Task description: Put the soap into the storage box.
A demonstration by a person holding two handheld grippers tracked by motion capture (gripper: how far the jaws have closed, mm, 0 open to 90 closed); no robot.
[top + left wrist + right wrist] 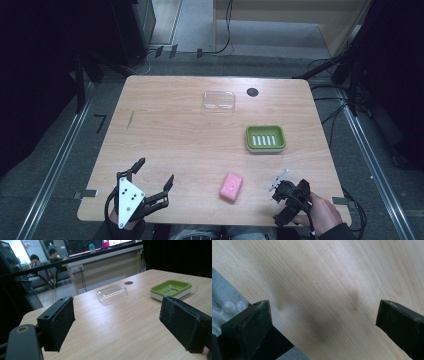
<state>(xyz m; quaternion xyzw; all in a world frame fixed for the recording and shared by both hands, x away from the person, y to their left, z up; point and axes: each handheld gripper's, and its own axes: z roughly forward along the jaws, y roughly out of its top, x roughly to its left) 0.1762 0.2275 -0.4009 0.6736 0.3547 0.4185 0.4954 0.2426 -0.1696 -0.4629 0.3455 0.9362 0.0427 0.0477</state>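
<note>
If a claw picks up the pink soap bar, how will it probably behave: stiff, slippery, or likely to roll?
The pink soap bar looks like a solid block, so it is probably stiff and fairly heavy for its size. Its rounded, smooth edges suggest it may slip between flat pads if squeezed off-centre. It lies flat on the wooden table, so a push would likely make it slide, not roll.

A light wooden table (165,135) stands on grey carpet (60,165) beside dark walls.
</note>
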